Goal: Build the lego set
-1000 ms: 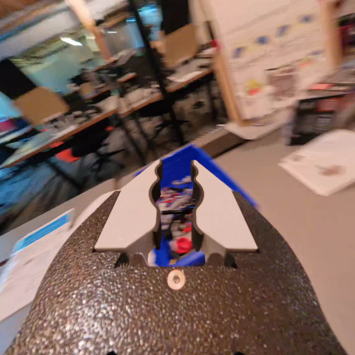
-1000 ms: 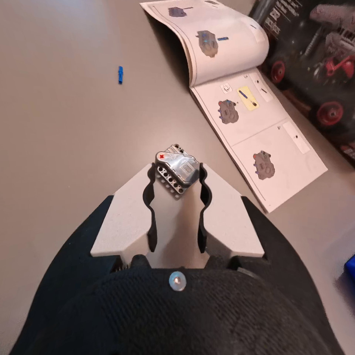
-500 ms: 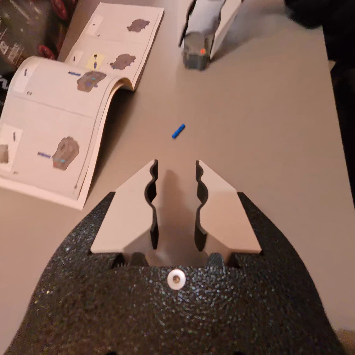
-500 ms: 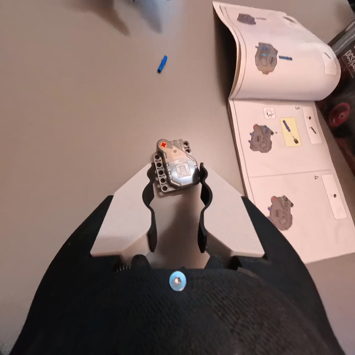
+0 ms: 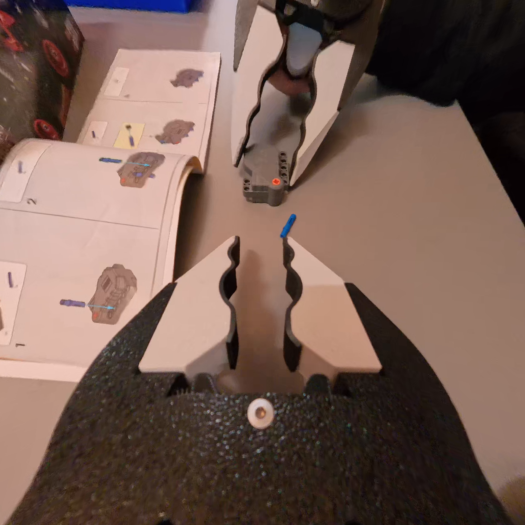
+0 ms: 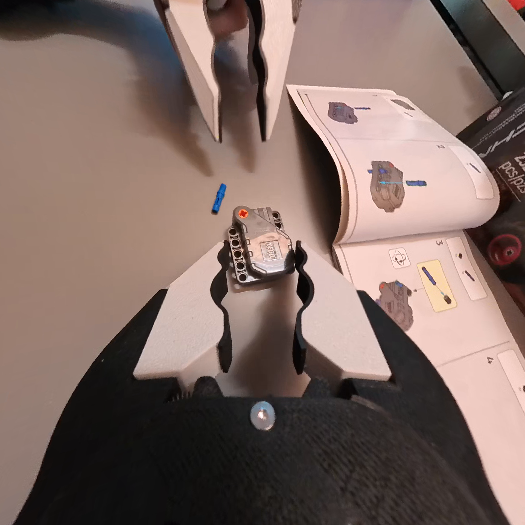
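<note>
The right gripper is clamping its jaws on a grey Lego motor block, which is bearing an embossed brand plate and an orange axle hole and is resting on the grey table. The left gripper is hovering with its jaws apart and empty, its right fingertip just beside a small blue pin lying loose on the table near the motor. An open instruction booklet with numbered steps is lying beside a dark product box carrying printed writing, and a corner of a blue bin is showing at the top edge, its contents out of sight.

The table is viewed from close above by both wrist cameras, faced toward each other; the blue pin and instruction booklet are shared.
</note>
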Action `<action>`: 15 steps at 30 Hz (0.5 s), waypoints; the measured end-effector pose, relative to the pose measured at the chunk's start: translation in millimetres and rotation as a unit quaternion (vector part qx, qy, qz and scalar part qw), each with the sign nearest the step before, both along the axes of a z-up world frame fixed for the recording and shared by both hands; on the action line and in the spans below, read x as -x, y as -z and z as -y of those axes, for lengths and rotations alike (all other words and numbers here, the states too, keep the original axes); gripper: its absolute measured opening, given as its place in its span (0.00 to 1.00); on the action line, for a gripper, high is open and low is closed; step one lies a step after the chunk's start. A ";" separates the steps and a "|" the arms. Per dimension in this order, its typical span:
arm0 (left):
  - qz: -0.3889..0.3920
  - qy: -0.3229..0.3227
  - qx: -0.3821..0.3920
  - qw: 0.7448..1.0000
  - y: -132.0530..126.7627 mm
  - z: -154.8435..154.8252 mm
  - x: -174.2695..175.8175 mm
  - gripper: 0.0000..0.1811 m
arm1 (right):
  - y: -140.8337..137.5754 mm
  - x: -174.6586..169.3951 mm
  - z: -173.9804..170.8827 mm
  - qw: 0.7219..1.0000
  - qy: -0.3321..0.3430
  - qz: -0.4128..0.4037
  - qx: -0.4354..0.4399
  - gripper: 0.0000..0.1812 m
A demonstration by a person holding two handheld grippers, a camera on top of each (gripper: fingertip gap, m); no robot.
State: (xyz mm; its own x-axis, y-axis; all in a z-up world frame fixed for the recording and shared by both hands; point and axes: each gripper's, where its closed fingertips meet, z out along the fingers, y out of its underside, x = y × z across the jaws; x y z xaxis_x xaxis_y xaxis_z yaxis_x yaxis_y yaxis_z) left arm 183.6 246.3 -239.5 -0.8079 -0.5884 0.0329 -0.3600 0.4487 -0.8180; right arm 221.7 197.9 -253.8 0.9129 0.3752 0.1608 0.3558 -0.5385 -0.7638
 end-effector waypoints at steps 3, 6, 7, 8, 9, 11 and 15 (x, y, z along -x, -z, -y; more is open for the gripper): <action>-0.002 0.003 -0.019 1.000 10.3 2.0 4.0 0.14 | 0.4 5.2 -1.8 1.000 -0.008 0.002 -0.006 0.24; -0.016 -0.005 -0.028 0.999 15.1 -0.3 4.1 0.15 | 1.7 4.4 -1.8 1.000 -0.010 -0.005 -0.006 0.24; -0.016 -0.008 -0.029 0.999 15.5 -1.1 3.9 0.15 | 3.2 3.2 -1.8 1.000 -0.006 -0.005 -0.001 0.24; -0.017 -0.009 -0.034 0.999 16.9 -2.1 4.4 0.15 | 4.7 2.1 -1.7 1.000 -0.002 -0.001 0.003 0.24; -0.017 -0.009 -0.042 0.999 19.1 -3.2 5.2 0.15 | 4.9 2.0 -1.6 1.000 -0.001 0.002 0.002 0.24; -0.014 -0.006 -0.059 0.998 22.7 -3.4 5.9 0.15 | 4.8 1.9 -1.5 1.000 0.002 0.003 0.001 0.24; -0.007 0.018 -0.068 0.997 23.8 8.7 6.9 0.15 | 4.8 1.7 -1.8 1.000 0.012 0.002 0.002 0.24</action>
State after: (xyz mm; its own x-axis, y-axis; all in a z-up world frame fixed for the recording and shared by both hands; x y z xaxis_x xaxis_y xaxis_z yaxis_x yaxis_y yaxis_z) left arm 176.6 237.6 -263.4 -0.8281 -0.5595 -0.0352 -0.3524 0.5684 -0.7435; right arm 220.0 199.8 -258.7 0.9210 0.3534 0.1640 0.3463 -0.5497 -0.7602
